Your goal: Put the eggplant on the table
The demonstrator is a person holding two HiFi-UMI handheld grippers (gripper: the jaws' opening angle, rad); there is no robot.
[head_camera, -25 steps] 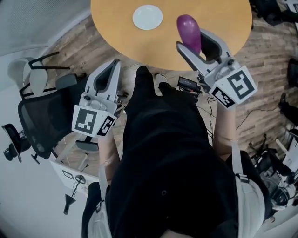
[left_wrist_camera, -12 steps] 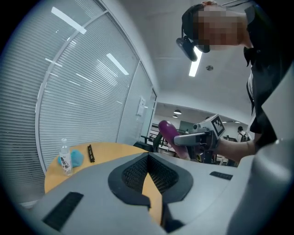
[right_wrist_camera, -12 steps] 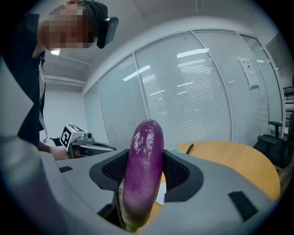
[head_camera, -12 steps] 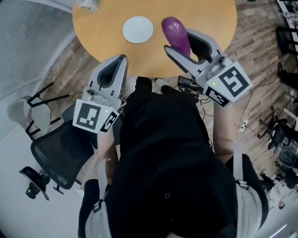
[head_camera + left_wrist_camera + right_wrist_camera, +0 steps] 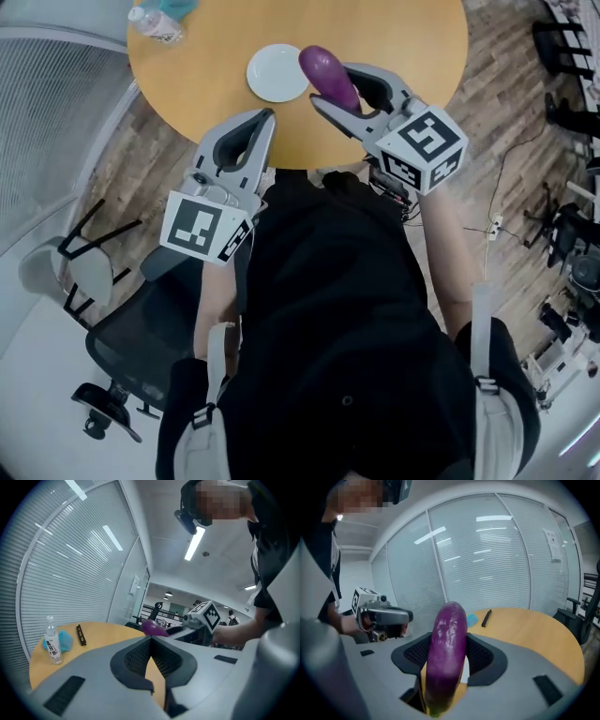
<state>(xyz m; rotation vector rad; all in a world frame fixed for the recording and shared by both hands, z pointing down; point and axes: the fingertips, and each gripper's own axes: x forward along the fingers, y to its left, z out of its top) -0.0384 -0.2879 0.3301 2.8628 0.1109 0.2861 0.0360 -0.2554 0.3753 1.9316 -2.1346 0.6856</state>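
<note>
Status: eggplant [image 5: 328,77] not yet on the table [image 5: 412,37], it's clamped in the right gripper [image 5: 333,84]. In the right gripper view both pads press on its sides, with the purple body running out lengthwise past the jaws. From the head view it hangs over the near part of the round wooden top, just beside the white plate [image 5: 277,72]. Looks to be above the surface rather than resting on it, but I can't confirm the gap from these angles.

Left gripper [image 5: 265,117] is empty, jaw tips closed together with nothing between them. It sits at the table's near edge, left of the plate, apart from the eggplant.

My read: carry done, placement not. Left to do is lowering until the eggplant lies on bare wood, opening the jaws and backing out. Free space lies right of the plate – the bottle [image 5: 155,23] and blue cloth [image 5: 178,7] at the far left are well clear
</note>
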